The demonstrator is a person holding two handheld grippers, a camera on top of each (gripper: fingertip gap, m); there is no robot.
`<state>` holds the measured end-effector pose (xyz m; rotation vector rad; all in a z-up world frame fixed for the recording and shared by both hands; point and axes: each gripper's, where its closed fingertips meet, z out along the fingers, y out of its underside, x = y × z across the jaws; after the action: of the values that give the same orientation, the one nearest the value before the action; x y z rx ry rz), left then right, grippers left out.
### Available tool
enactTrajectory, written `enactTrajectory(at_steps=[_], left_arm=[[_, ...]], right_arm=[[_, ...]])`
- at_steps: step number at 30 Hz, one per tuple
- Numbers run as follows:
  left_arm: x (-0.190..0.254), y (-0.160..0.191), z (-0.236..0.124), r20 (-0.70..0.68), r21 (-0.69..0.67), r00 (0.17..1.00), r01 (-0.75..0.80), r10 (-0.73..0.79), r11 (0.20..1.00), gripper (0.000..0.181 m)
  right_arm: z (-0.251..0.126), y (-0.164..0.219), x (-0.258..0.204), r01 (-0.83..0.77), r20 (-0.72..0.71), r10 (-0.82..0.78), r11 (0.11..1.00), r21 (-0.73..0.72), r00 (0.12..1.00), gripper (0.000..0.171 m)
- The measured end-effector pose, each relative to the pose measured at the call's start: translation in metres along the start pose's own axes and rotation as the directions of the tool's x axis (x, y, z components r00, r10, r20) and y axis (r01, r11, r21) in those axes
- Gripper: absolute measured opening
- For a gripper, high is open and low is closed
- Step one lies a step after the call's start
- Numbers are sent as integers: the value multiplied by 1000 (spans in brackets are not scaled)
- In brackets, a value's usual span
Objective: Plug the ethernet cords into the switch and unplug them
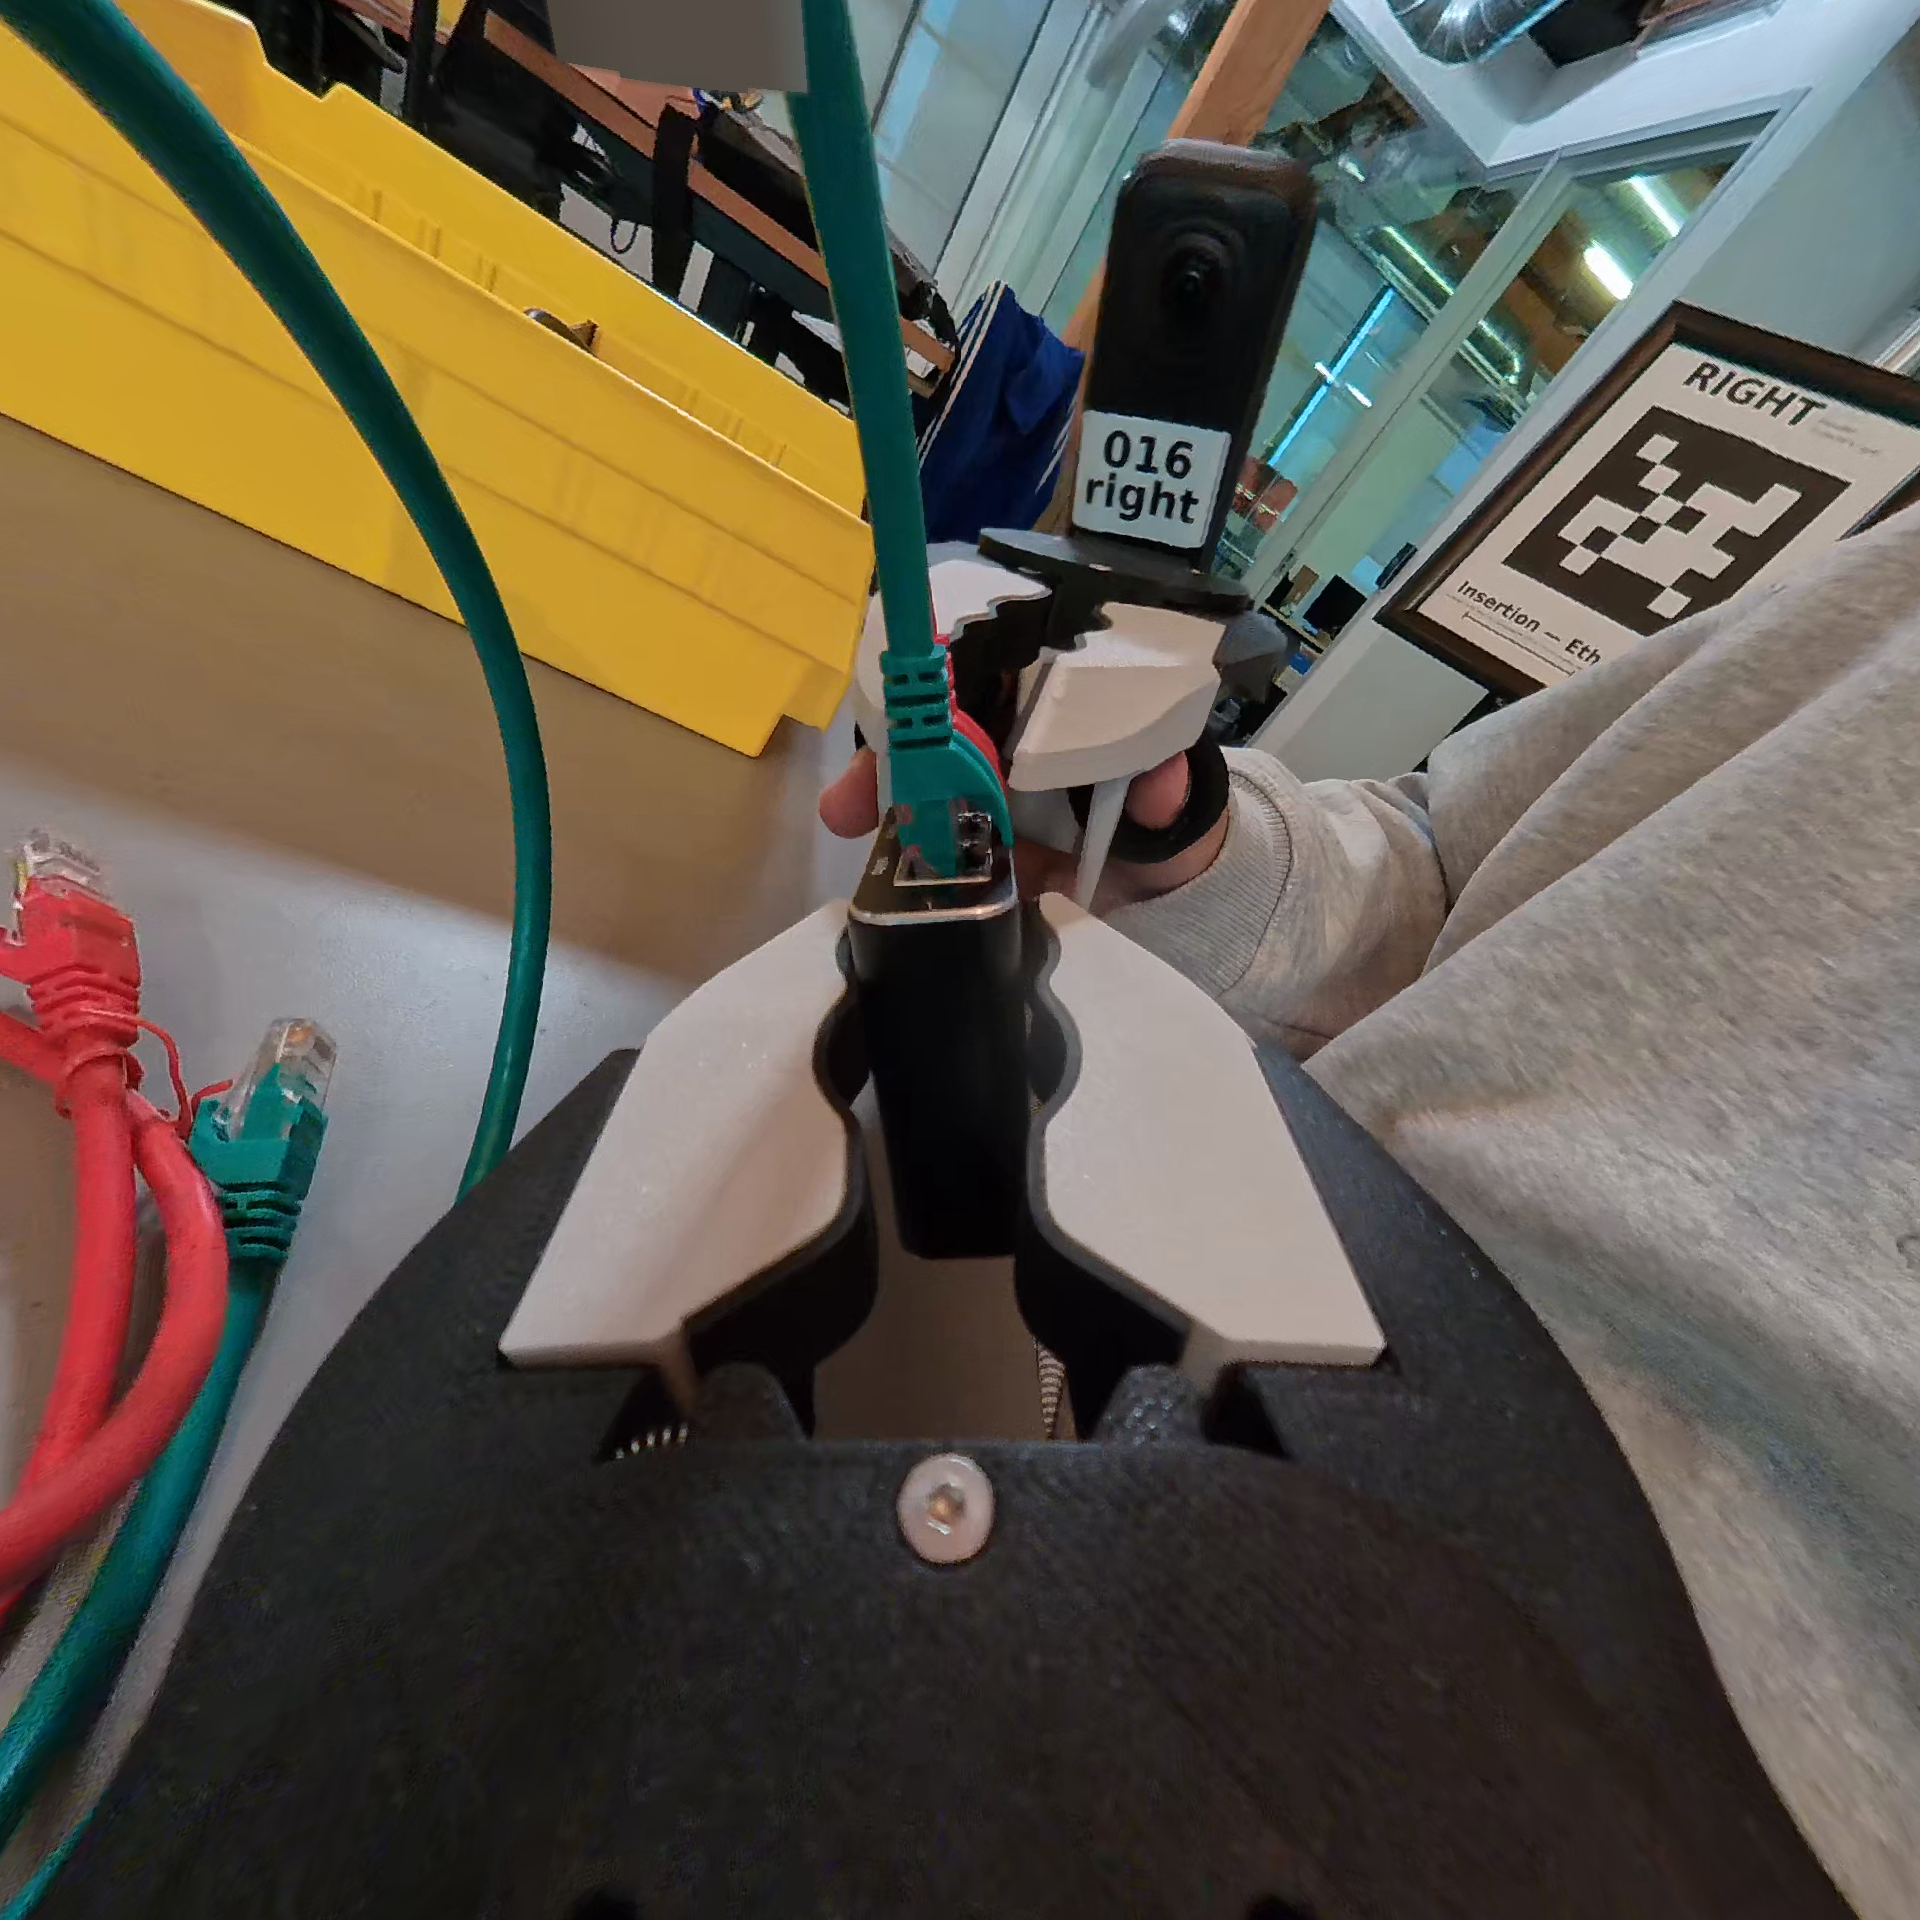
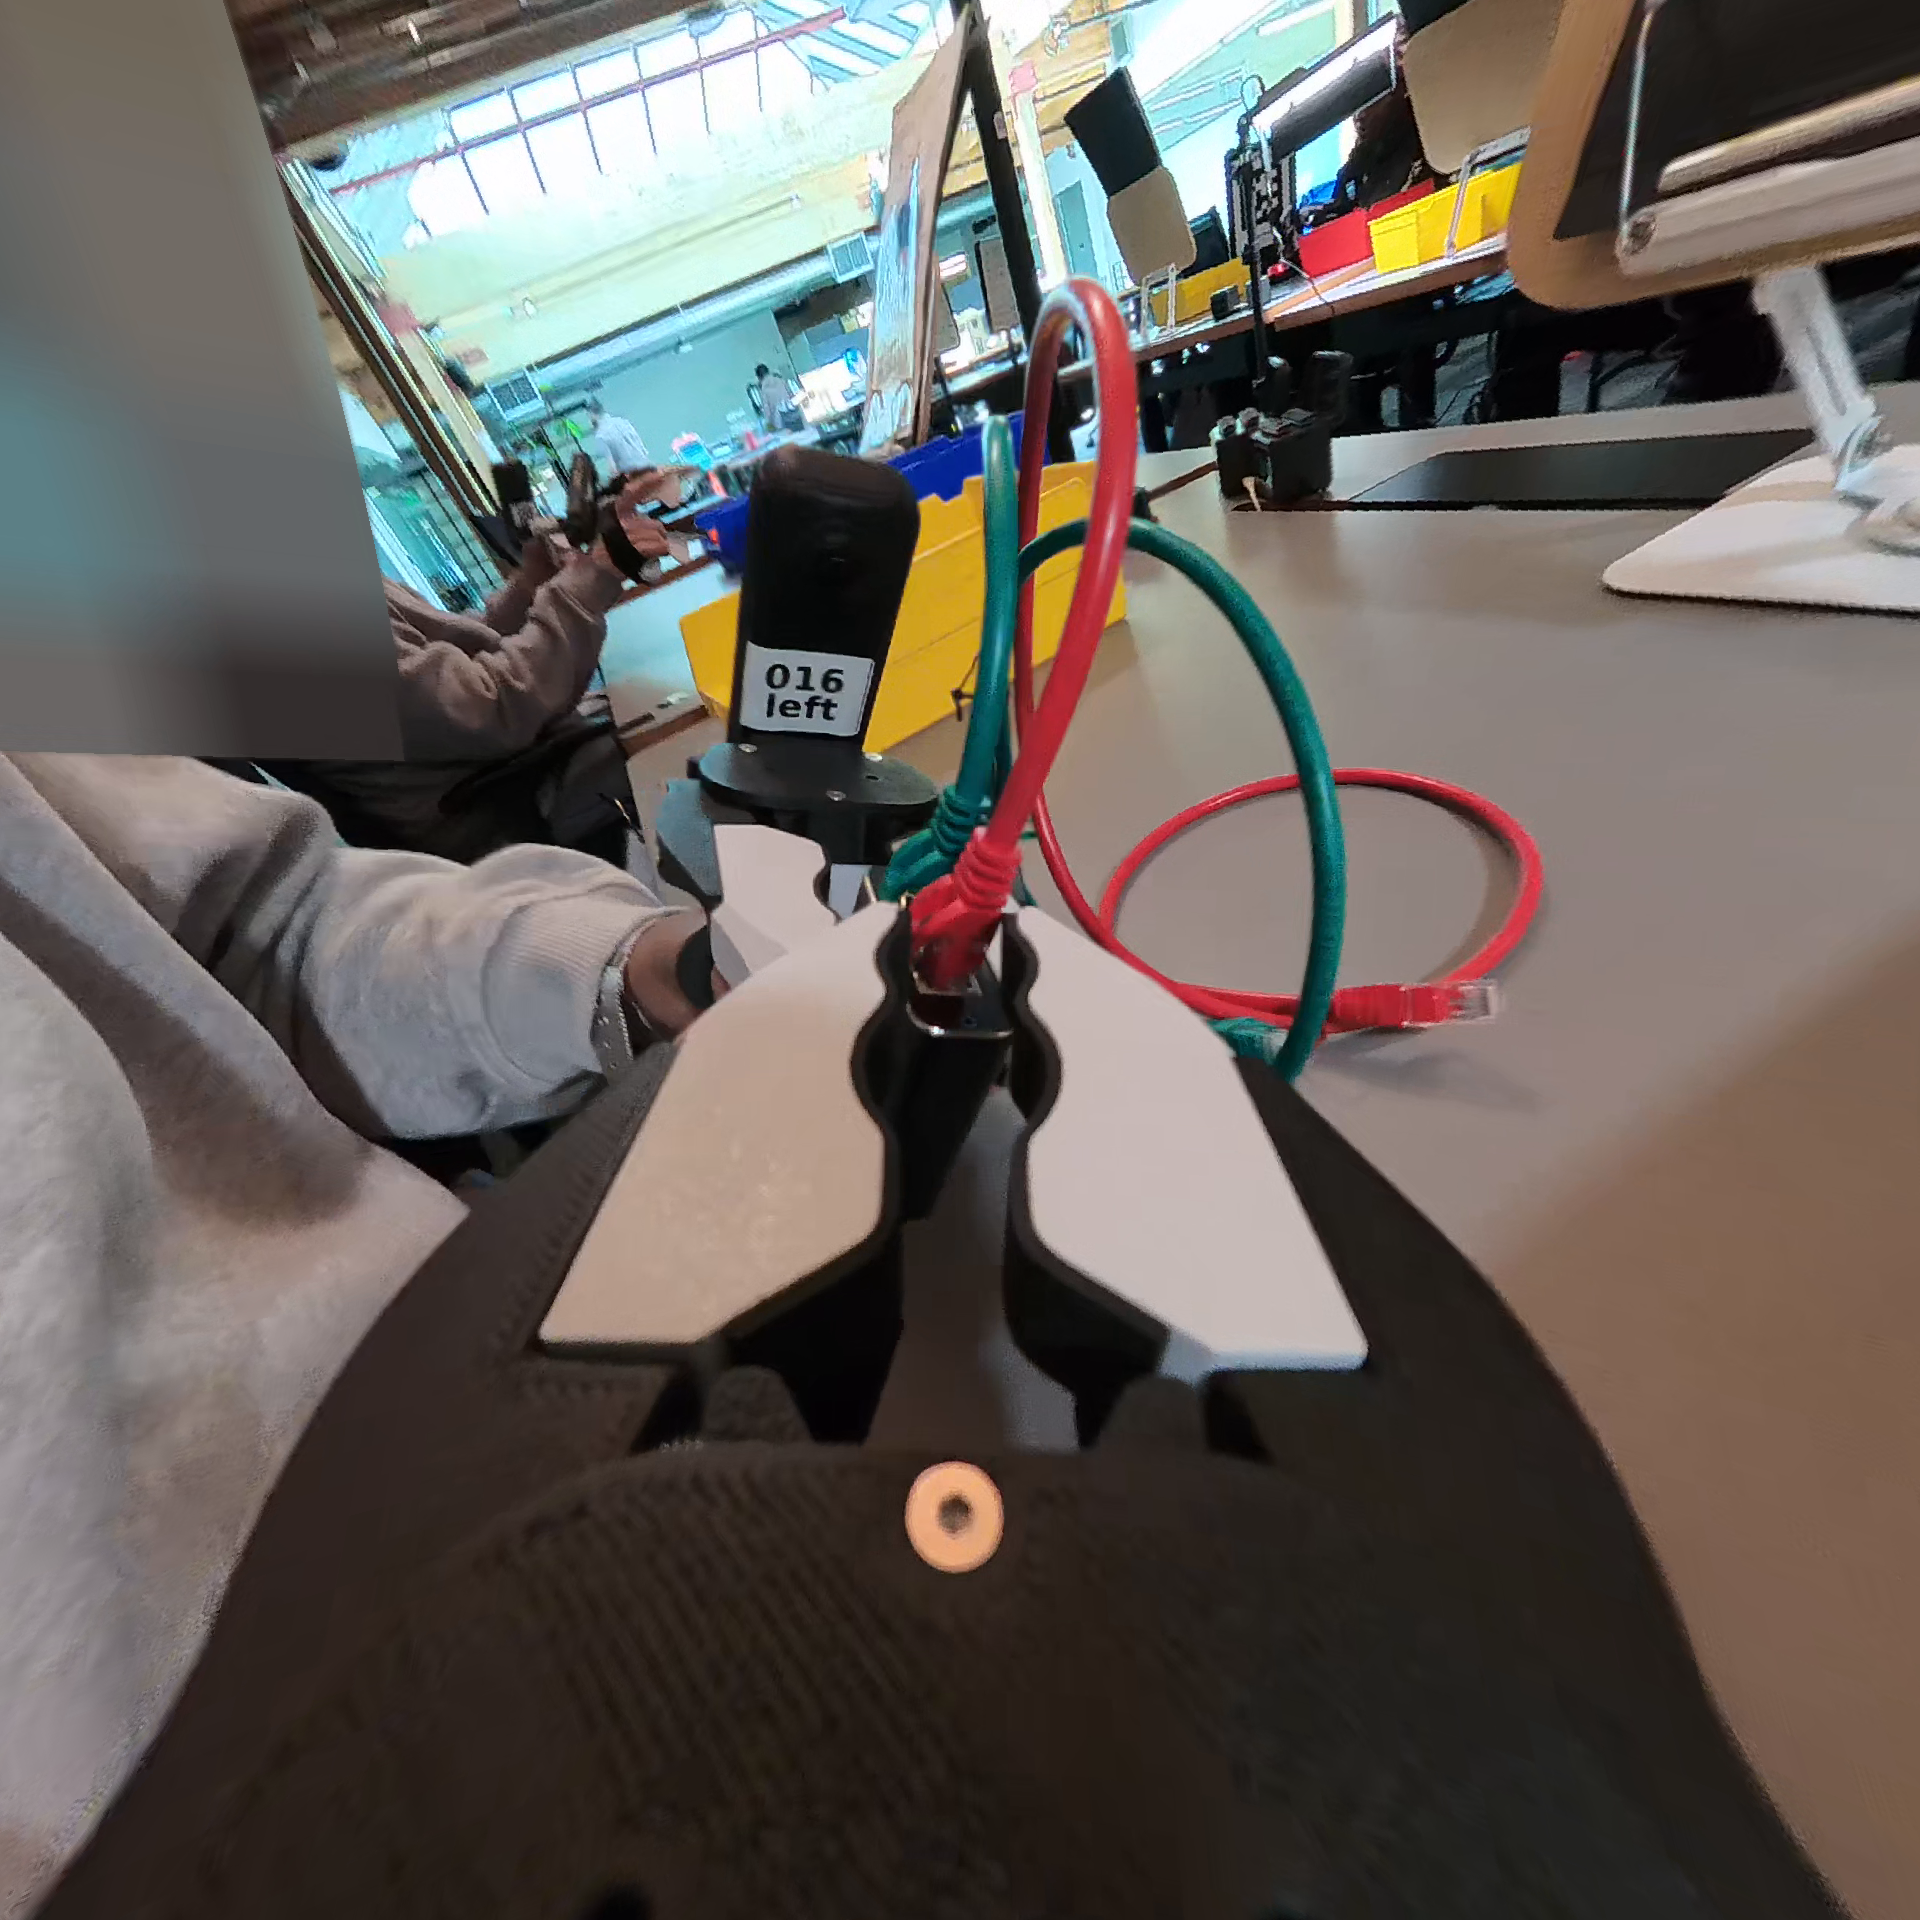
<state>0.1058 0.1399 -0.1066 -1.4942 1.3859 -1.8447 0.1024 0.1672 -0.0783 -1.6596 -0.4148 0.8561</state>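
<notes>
A black switch (image 1: pixel 940 1091) is held off the table between my two grippers, which face each other. My left gripper (image 1: pixel 940 914) is shut on one end of it. A green ethernet plug (image 1: pixel 925 748) sits in a port on its top face, with a red plug (image 1: pixel 982 753) just behind. My right gripper (image 2: pixel 961 925) is shut on the other end of the switch (image 2: pixel 951 1081), right at the plugged-in red plug (image 2: pixel 966 894). Each gripper also shows in the other's view: the right one (image 1: pixel 1039 665) and the left one (image 2: pixel 800 894).
The loose ends of the red cord (image 1: pixel 62 925) and the green cord (image 1: pixel 275 1101) lie on the grey table at left; the red end also shows in the right wrist view (image 2: pixel 1434 1003). A yellow bin (image 1: pixel 416 416) stands behind. A framed marker sign (image 1: pixel 1662 499) and a monitor stand (image 2: pixel 1766 540) stand to the right.
</notes>
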Motion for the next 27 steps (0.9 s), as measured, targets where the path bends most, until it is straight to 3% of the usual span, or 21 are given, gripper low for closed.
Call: enactTrajectory(at_steps=[4,27], left_arm=[[3,2,1,-11,-12,1000,-9,9,1000,25],[6,6,4,-44,-37,999,0,-2,999,26]], right_arm=[[-3,1,-2,61,6,-61,998,-24,998,16],[-2,8,-8,26,101,-19,997,-72,995,18]])
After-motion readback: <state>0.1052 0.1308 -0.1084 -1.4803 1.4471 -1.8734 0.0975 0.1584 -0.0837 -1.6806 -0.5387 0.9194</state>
